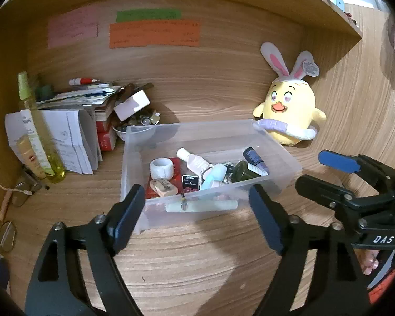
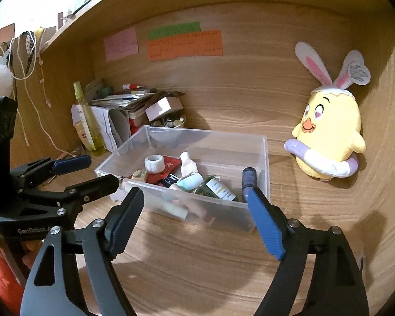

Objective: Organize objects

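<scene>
- Clear plastic bin (image 1: 205,131) sits on the wooden desk (image 1: 197,263) just ahead of both pairs of fingers, its near wall right beyond the tips. Thin-walled and likely flexible and slick; loaded but probably light. My guess is the rim at the 2 near corners is the best hold, 1 gripper each.
- Left gripper (image 1: 197,210): fingers spread wide, nothing between the pads, near wall of the bin just past the tips.
- Right gripper (image 2: 194,216): fingers spread wide too, empty, flanking the bin's near right portion without touching it as far as I can tell.
- Yellow chick plush (image 2: 329,137) with rabbit ears stands beyond and to the right of the right fingers, apart from the bin. Soft, light; ear tag has writing too small to read.
- Green glass bottle (image 2: 218,187) lies inside the bin, just ahead of the right fingertips. Probably heavy for its size and breakable; label text unreadable.
- White tape roll (image 1: 161,168) inside, ahead of the left finger; stiff, easy.
- Eraser (image 1: 163,187) near the front wall, printed but unreadable.
- Small black box (image 1: 190,181) reads "Max".
- Gripper bodies read "DAS" and "GenRobot".
- Pink, green and orange notes (image 1: 155,33) on the back panel: handwriting illegible.
</scene>
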The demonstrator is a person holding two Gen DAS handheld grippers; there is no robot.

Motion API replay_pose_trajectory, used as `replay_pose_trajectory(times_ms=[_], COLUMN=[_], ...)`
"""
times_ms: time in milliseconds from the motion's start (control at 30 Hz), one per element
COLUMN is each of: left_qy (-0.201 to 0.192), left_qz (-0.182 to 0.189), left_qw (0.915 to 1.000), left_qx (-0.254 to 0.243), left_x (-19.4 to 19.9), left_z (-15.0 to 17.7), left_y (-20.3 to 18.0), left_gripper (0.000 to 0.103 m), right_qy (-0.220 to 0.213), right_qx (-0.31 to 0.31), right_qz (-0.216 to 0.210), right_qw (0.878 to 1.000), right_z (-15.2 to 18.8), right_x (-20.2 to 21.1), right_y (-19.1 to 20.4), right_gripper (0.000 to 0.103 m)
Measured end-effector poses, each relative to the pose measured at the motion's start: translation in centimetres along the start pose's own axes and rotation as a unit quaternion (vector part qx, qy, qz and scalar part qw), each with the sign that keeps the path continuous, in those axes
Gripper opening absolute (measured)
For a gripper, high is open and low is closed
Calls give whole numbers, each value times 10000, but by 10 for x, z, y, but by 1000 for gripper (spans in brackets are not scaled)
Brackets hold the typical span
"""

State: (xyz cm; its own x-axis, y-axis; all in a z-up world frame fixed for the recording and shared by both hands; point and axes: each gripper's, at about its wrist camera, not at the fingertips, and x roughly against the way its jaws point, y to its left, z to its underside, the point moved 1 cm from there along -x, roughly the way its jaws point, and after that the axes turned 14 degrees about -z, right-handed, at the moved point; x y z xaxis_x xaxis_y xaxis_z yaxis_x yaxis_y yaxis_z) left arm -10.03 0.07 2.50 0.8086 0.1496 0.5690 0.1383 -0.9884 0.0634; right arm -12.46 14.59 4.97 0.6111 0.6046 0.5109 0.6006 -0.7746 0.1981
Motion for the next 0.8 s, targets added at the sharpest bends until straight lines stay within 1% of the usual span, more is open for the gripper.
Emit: replay_pose_trajectory(times_ms=[100, 200, 800], left_qy=[-19, 13, 205], left_qz=[-56, -42, 9], left_qw=[10000, 10000, 9997], left_qx=[-22, -22, 106], left_x=[2, 3, -3], left_z=[4, 8, 17], left_y=[0, -1, 2], left_gripper=[90, 92, 93], right_qy=[19, 56, 120], right_qx=[13, 4, -77], right_qz=[10, 12, -12], right_qw=[10000, 10000, 9999], right_z=[4, 8, 16], right_x=[1, 2, 1], right_y=[2, 2, -3], right_gripper=[81, 82, 82])
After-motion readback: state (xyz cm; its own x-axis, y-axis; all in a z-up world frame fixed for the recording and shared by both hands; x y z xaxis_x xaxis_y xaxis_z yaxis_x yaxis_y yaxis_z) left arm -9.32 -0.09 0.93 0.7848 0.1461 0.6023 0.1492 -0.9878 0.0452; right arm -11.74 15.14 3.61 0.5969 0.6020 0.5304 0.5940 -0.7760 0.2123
